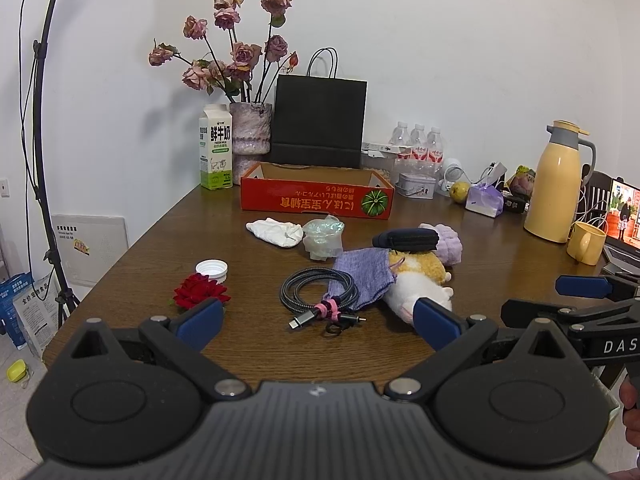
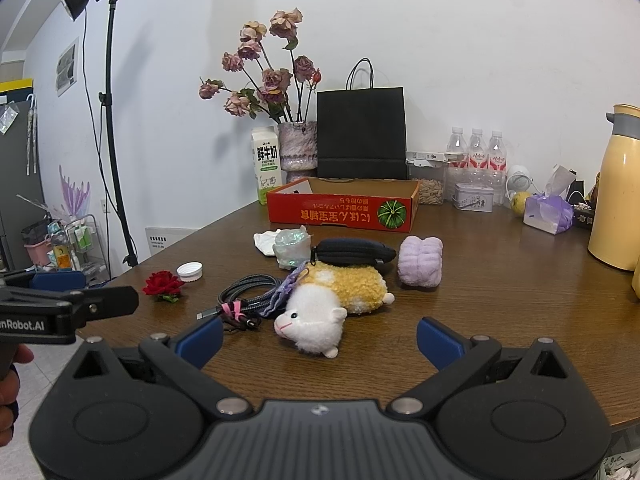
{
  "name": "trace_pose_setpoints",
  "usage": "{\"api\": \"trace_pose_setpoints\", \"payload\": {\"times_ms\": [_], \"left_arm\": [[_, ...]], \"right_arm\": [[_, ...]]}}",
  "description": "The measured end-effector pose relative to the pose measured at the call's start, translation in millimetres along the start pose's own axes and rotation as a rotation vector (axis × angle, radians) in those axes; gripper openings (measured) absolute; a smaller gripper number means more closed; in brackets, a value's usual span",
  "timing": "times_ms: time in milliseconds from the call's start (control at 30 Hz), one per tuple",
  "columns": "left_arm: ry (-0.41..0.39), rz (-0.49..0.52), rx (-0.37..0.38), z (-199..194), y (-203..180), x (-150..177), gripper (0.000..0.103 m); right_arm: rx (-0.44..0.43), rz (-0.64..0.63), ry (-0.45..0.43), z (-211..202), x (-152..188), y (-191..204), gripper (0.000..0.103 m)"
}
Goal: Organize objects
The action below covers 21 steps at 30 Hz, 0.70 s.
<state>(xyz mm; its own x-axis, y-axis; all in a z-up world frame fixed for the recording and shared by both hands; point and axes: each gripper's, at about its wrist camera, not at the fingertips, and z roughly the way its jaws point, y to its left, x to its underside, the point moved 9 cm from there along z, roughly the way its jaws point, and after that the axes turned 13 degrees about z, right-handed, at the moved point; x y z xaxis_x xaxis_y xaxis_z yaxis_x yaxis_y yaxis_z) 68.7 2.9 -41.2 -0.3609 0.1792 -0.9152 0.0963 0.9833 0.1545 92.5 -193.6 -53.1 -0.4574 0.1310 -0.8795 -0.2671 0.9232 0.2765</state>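
Loose objects lie mid-table before an open red cardboard box (image 1: 316, 196) (image 2: 344, 210): a coiled grey cable (image 1: 316, 292) (image 2: 244, 294), a yellow-white plush toy (image 2: 332, 300) (image 1: 416, 280), a purple cloth (image 1: 366, 278), a dark pouch (image 2: 352, 252) (image 1: 406, 238), a lilac fluffy roll (image 2: 420, 260), a red rose (image 1: 200, 292) (image 2: 162, 284), a white lid (image 1: 212, 270) (image 2: 190, 271), crumpled plastic (image 1: 324, 236) and white tissue (image 1: 276, 231). My left gripper (image 1: 316, 322) is open and empty before the cable. My right gripper (image 2: 320, 340) is open and empty before the plush.
At the back stand a milk carton (image 1: 216, 148), a vase of dried roses (image 1: 250, 136), a black paper bag (image 1: 318, 120) and water bottles (image 1: 418, 142). A yellow thermos (image 1: 556, 184), yellow mug (image 1: 588, 242) and laptop (image 1: 624, 216) are at the right. A light stand (image 2: 112, 120) stands left.
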Motion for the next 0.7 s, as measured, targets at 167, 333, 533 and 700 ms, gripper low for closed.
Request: {"api": "trace_pose_setpoints", "payload": {"times_ms": [167, 333, 533, 700], "left_arm": [[0.003, -0.005, -0.008, 1, 4, 3, 0.103], [0.019, -0.012, -0.033, 10, 12, 7, 0.103], [0.034, -0.025, -0.051, 22, 25, 12, 0.103], [0.047, -0.037, -0.061, 33, 36, 16, 0.103]], "right_arm": [[0.001, -0.004, 0.001, 1, 2, 1, 0.103], [0.006, -0.017, 0.013, 10, 7, 1, 0.103], [0.018, -0.018, 0.042, 30, 11, 0, 0.103], [0.025, -0.028, 0.065, 46, 15, 3, 0.103]]}}
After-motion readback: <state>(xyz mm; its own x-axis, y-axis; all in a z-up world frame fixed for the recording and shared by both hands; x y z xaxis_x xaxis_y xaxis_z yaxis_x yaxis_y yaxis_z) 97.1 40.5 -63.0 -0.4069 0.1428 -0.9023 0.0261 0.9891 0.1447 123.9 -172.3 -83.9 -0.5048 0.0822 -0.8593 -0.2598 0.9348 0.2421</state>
